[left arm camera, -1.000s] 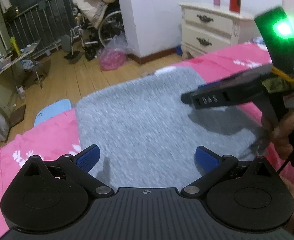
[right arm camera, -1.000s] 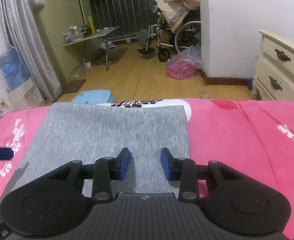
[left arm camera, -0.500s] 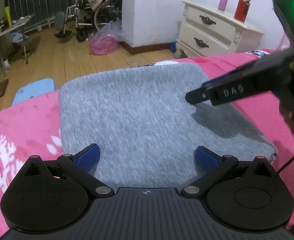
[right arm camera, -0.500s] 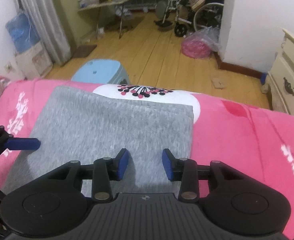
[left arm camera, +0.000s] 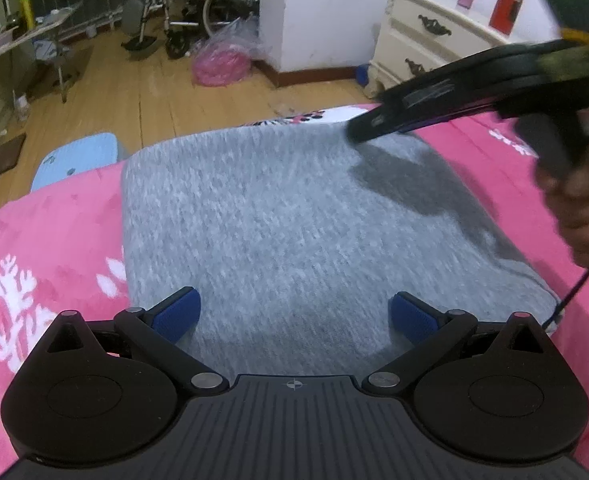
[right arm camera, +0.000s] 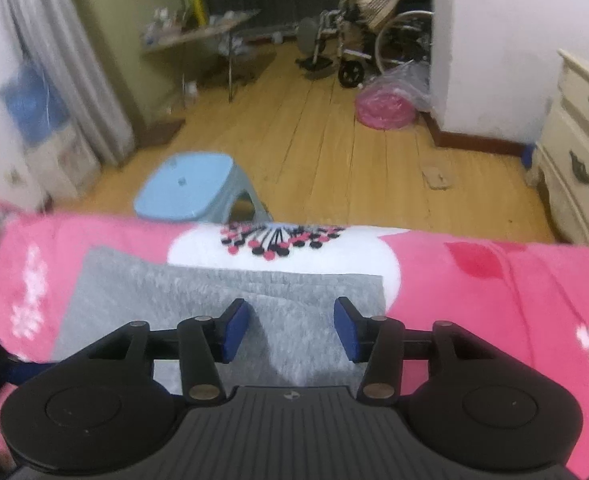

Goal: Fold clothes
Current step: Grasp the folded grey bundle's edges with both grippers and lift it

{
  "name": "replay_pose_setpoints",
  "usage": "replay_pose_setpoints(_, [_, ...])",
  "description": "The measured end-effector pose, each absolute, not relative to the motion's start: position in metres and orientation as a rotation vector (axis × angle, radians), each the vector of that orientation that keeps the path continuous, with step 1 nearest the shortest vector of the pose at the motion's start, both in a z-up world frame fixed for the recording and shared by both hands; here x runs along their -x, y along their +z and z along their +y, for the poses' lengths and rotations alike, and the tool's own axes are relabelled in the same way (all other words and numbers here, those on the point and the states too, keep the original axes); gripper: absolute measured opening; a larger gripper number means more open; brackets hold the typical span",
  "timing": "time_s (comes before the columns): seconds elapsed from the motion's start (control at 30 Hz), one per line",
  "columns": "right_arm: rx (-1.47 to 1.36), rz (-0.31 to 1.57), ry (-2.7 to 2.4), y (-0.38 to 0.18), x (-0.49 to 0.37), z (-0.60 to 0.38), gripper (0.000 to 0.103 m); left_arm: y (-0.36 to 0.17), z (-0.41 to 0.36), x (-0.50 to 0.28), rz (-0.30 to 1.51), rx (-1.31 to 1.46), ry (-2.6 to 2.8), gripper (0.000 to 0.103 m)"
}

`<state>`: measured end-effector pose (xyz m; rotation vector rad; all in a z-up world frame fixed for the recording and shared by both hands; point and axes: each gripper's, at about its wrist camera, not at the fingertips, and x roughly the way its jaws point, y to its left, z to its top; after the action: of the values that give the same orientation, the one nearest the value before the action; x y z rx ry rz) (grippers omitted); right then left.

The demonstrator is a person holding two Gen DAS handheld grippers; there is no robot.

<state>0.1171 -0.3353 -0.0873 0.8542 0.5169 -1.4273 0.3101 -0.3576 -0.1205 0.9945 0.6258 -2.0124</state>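
Grey knit garment (left arm camera: 302,232) lies flat as a squared rectangle on the pink bedspread (left arm camera: 42,240), at twelve o'clock from both grippers. Left gripper (left arm camera: 294,312) hovers wide open over its near edge. Right gripper (right arm camera: 292,328), also parted and empty, hangs over the two o'clock corner, angled down.

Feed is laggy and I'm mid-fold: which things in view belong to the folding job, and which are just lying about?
Job:
- grey knit garment, folded on the pink bedspread
- left tongs, open
- right tongs, open

Lying about:
- blue stool
- pink bag
- wheelchair
- white dresser
- red bottle
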Motion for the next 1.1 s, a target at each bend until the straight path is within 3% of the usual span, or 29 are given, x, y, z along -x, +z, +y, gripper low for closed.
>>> replay_pose_setpoints(0.07, [-0.941,0.441,-1.426,-0.092,-0.099,-0.321,0.071,-0.12,-0.358,-0.31,0.632,-1.001,-1.999,0.103])
replay_pose_setpoints(0.3, [-1.349,0.111,-1.336,-0.144,-0.031,-0.279,0.075,-0.12,-0.357,-0.307,0.627,-1.02,-1.975,0.103])
replay_pose_setpoints(0.47, [-1.462,-0.144,-1.228,-0.165,0.0,-0.271,0.088,-0.12,-0.356,-0.304,0.617,-1.032,-1.962,0.103])
replay_pose_setpoints(0.7, [-1.45,-0.154,-1.172,-0.172,0.009,-0.287,0.092,-0.116,-0.356,-0.305,0.599,-1.028,-1.979,0.103])
replay_pose_setpoints(0.87, [-1.42,-0.13,-1.157,-0.168,0.007,-0.291,0.094,-0.104,-0.357,-0.347,0.61,-0.838,-2.053,0.103])
replay_pose_setpoints(1.1, [-1.382,-0.185,-1.18,-0.169,0.014,-0.297,0.094,-0.133,-0.392,-0.403,0.941,-0.73,-1.967,0.103])
